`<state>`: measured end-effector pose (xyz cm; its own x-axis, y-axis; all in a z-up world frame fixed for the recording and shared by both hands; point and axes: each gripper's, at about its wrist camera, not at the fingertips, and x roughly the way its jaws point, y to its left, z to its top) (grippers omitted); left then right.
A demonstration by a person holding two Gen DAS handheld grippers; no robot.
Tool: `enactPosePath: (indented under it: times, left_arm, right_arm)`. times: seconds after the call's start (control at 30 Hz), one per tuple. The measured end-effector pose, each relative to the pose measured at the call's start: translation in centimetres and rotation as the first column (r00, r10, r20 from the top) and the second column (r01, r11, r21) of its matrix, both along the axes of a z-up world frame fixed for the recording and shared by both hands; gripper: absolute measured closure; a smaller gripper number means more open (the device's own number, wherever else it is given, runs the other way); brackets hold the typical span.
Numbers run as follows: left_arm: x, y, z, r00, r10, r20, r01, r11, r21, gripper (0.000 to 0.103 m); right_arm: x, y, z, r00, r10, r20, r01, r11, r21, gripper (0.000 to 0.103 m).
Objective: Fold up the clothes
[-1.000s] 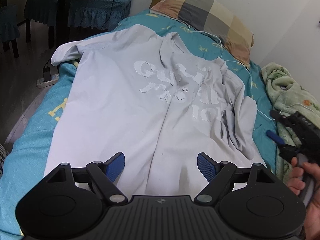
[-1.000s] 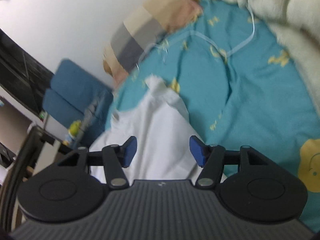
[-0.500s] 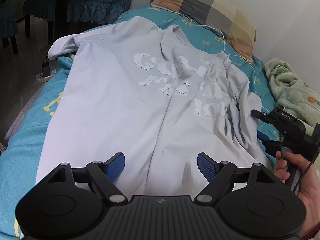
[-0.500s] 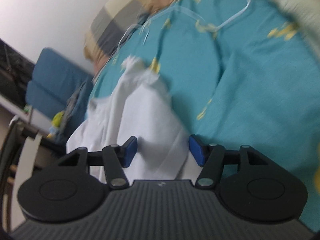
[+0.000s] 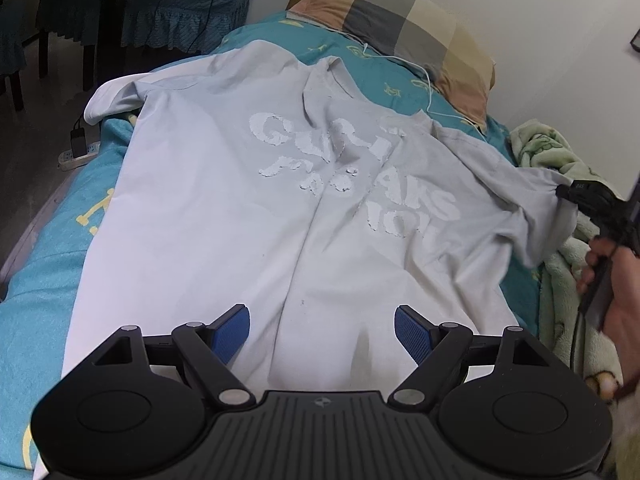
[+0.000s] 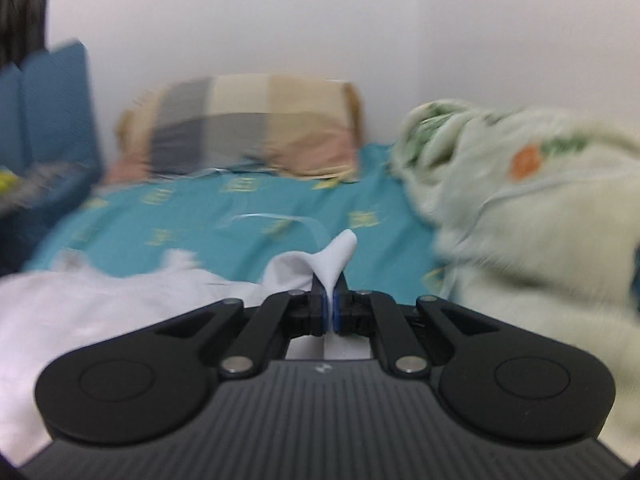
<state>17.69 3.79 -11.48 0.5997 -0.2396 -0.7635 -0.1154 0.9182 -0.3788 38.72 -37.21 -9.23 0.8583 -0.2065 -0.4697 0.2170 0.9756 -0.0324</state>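
A pale grey T-shirt [image 5: 256,208] with white lettering lies spread on the teal bed sheet [image 5: 44,280], neck toward the pillow. My left gripper [image 5: 322,330] hovers open over the shirt's hem, nothing between its blue pads. My right gripper [image 6: 330,306] is shut on the right sleeve [image 6: 334,258], whose cloth pokes up between the pads. In the left wrist view the right gripper [image 5: 568,194] holds that sleeve [image 5: 536,200] lifted and pulled out toward the right, a hand [image 5: 616,280] on its handle.
A checked pillow [image 5: 404,20] lies at the head of the bed with a white cable [image 5: 424,76] beside it. A green fleece blanket [image 6: 520,208] is heaped along the right side. A blue-covered table [image 5: 140,4] and a power strip [image 5: 74,152] stand off the bed's left.
My right gripper closed on the sleeve, rolled level and lifted it, pulling the bunched sleeve out to the right. The left gripper stayed put and open.
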Motion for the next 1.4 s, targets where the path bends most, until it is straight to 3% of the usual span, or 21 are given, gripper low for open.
enactPosePath:
  times: [0.1,0.17,0.27,0.37,0.43,0.5,0.57,0.63,0.73,0.9,0.97,1.1,1.3,1.4]
  left_arm:
    - [0.3,-0.2,-0.2,1.000,-0.010,-0.008,0.010,1.000,0.020,0.021]
    - [0.7,-0.4,-0.4,1.000,-0.015,-0.015,0.015,0.999,0.038,0.021]
    - [1.5,-0.5,-0.8,1.000,-0.015,-0.025,0.016,0.998,0.064,0.021]
    - [1.9,-0.4,-1.2,0.999,-0.031,-0.029,0.032,0.998,0.052,0.021]
    - [1.9,-0.5,-1.2,0.999,-0.035,-0.024,0.037,0.997,0.064,0.021]
    - [1.7,-0.7,-1.0,0.999,-0.039,-0.015,0.040,0.996,0.075,0.021]
    - [1.5,-0.7,-0.9,0.999,-0.043,-0.007,0.043,0.996,0.079,0.021]
    - [1.2,-0.9,-0.8,0.999,-0.046,-0.002,0.046,0.995,0.086,0.021]
    - [0.9,-1.2,-0.7,0.998,-0.058,0.005,0.057,0.991,0.121,0.021]
    - [0.8,-1.1,-1.1,0.999,-0.045,-0.004,0.045,0.984,0.173,0.021]
    - [0.7,-1.1,-1.3,0.999,-0.045,-0.004,0.045,0.981,0.188,0.021]
    - [0.7,-1.1,-1.4,0.999,-0.046,-0.004,0.046,0.978,0.204,0.021]
    - [1.2,-1.2,-1.6,0.999,-0.048,-0.008,0.049,0.978,0.202,0.021]
    - [1.4,-1.2,-1.8,0.999,-0.048,-0.015,0.050,0.979,0.195,0.021]
  right_arm:
    - [3.3,-2.2,-2.9,0.993,-0.048,-0.106,0.043,0.998,-0.047,0.096]
    - [4.7,-3.4,-5.3,0.984,-0.060,-0.168,0.059,0.998,-0.011,0.096]
    - [4.8,-4.6,-7.8,0.979,-0.069,-0.193,0.082,0.995,0.063,0.095]
    - [4.2,-4.9,-8.5,0.980,-0.074,-0.183,0.103,0.983,0.152,0.093]
    - [3.5,-5.0,-7.9,0.983,-0.058,-0.173,0.095,0.971,0.218,0.085]
    - [2.1,-4.9,-6.8,0.990,-0.049,-0.131,0.084,0.959,0.270,0.046]
    - [0.5,-4.2,-5.2,0.995,-0.028,-0.092,0.055,0.950,0.307,0.032]
    - [-1.2,-3.5,-3.8,0.998,0.000,-0.067,0.024,0.934,0.356,0.034]
    - [-3.9,-2.4,-2.9,0.994,0.019,-0.108,0.037,0.873,0.487,0.034]
    - [-8.5,-1.2,-4.9,0.975,-0.009,-0.221,0.170,0.673,0.720,0.032]
    - [-9.3,-0.8,-6.1,0.967,-0.018,-0.256,0.210,0.625,0.752,0.032]
    - [-8.8,-1.0,-8.8,0.958,-0.057,-0.282,0.262,0.580,0.771,0.032]
    - [-7.2,-2.4,-11.5,0.974,-0.167,-0.154,0.217,0.480,0.850,0.033]
    - [-5.7,-3.3,-12.3,0.971,-0.220,-0.098,0.199,0.501,0.842,0.034]
